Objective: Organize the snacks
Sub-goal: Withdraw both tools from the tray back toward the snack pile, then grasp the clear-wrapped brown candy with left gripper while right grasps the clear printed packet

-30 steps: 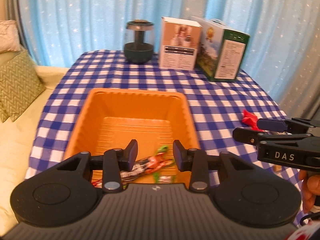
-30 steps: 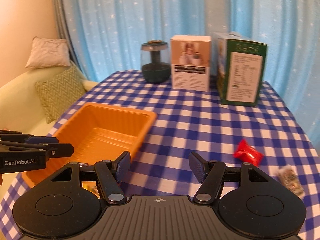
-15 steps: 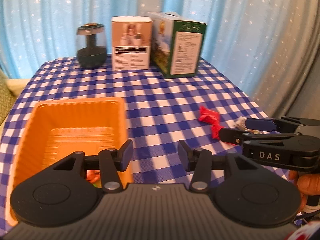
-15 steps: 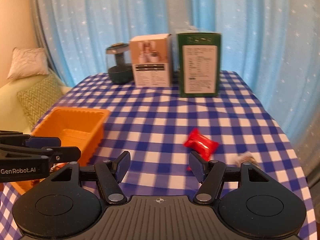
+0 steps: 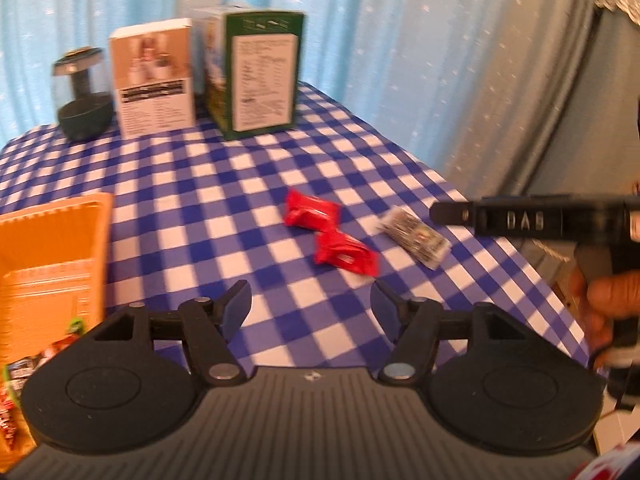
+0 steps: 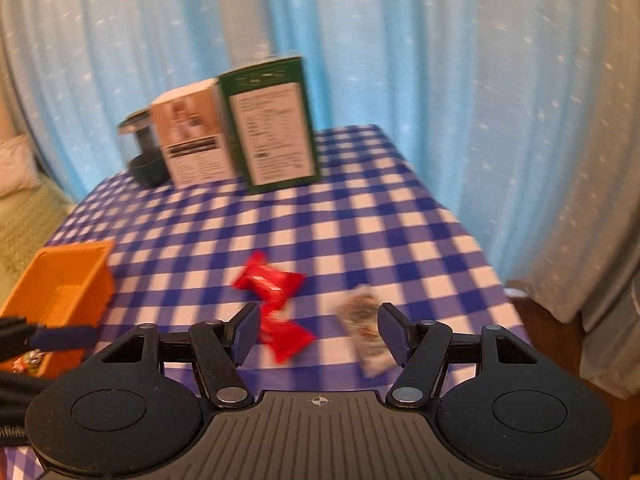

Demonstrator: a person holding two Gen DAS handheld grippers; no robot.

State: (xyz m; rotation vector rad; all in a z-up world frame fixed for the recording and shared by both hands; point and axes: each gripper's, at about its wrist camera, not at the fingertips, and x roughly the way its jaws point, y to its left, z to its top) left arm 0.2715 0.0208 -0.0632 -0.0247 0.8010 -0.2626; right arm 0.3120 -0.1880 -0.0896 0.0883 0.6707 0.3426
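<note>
A: Item one, left gripper [image 5: 310, 308]. State?
B: Jaws opening, nothing between them; only checked tablecloth [image 5: 224, 184] shows in the gap.

A: Item two, right gripper [image 6: 316, 334].
B: Jaws standing apart at about half width, holding nothing. It hangs over the cloth, and from its own camera a red wrapper and a pale one show through the gap. A hand [image 5: 608, 304] grips its handle at the right edge of the left camera's view.

A: Snacks still loose?
B: Two red snack packets [image 5: 312, 214], touching end to end at mid-table, the nearer one [image 5: 346, 254] closer to the grippers. One pale printed snack packet [image 5: 416, 238] just to their right, near the table edge.

A: Container?
B: Orange tray [image 5: 52, 248] at the left, with several wrapped snacks [image 5: 24, 364] in its near corner.

A: Other stock?
B: At the far edge, in a row: a dark round jar [image 5: 82, 100], a white and tan box [image 5: 154, 80], a green carton [image 5: 260, 76]. Blue curtain [image 5: 380, 40] behind.
</note>
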